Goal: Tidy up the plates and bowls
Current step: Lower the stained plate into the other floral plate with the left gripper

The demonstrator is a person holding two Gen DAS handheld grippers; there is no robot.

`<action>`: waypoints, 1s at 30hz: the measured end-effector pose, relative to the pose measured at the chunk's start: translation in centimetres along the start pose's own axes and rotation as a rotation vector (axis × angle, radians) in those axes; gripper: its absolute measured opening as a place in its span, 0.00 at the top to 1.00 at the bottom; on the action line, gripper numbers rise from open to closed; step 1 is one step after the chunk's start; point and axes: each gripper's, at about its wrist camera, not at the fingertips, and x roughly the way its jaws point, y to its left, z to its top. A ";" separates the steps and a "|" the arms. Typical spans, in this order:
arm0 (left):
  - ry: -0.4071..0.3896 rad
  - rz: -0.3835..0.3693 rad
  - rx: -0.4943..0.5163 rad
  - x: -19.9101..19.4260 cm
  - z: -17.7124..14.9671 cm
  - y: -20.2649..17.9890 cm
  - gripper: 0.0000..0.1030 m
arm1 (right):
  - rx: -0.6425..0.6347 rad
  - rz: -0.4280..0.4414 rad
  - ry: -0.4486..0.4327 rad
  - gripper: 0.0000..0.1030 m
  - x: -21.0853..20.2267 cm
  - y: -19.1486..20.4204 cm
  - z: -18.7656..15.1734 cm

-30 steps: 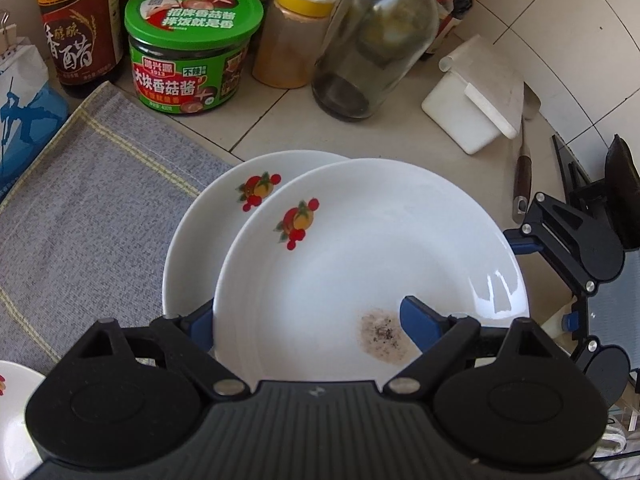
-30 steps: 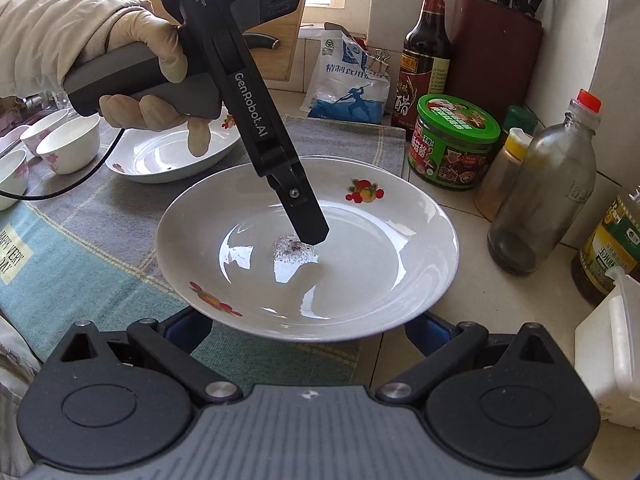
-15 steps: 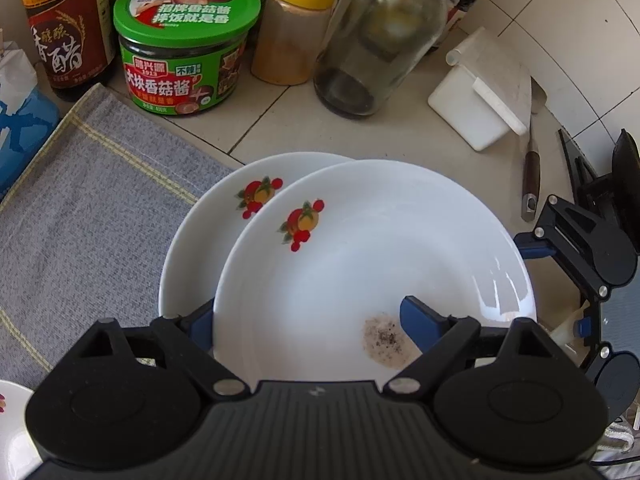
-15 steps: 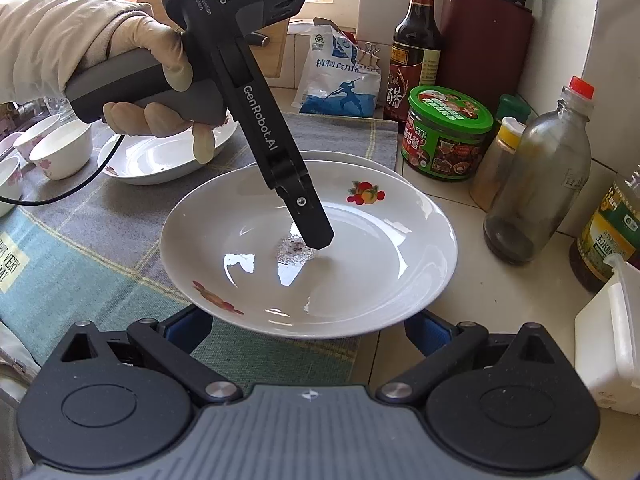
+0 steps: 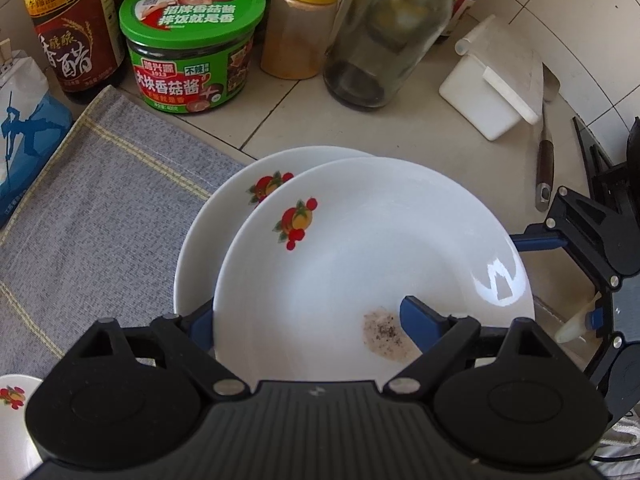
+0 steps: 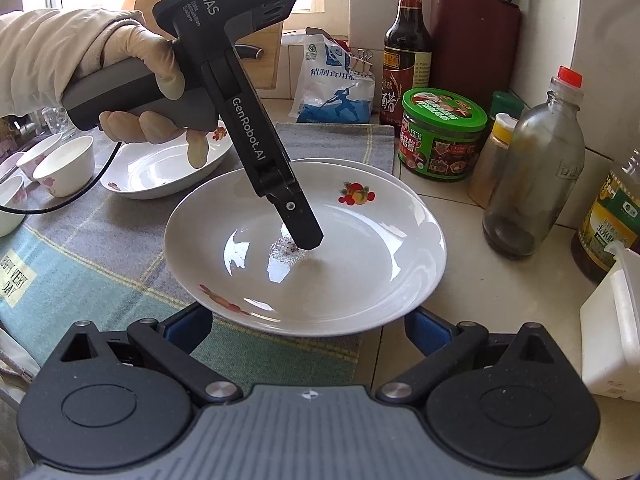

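Note:
A white plate [image 5: 380,248] with a fruit print and a speckled stain hangs tilted just above a second matching plate [image 5: 224,208]. My left gripper [image 5: 306,312] is shut on the upper plate's rim. One blue finger [image 5: 420,320] lies inside beside the stain, the other is tucked under the rim. From the right wrist the same plate [image 6: 360,272] shows with the left gripper's inner finger [image 6: 304,228] on its floor. My right gripper [image 6: 308,328] stands open, its fingertips hidden below the plate's near rim.
On the grey cloth [image 5: 100,220] behind lie a third plate [image 6: 160,172] and small bowls [image 6: 64,164]. Along the wall stand a green-lidded jar [image 5: 192,40], a glass bottle [image 5: 384,32] and a vinegar bottle [image 5: 68,32]. A white box [image 5: 488,92] and a knife [image 5: 544,168] lie at the right.
The upper plate has stayed fixed in my left gripper and drifted very slightly over the lower plate. The right gripper has kept still.

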 end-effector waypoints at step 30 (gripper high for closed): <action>-0.007 0.023 -0.082 -1.7 -0.5 0.7 0.11 | 0.010 0.043 -0.095 0.00 -0.9 0.8 0.4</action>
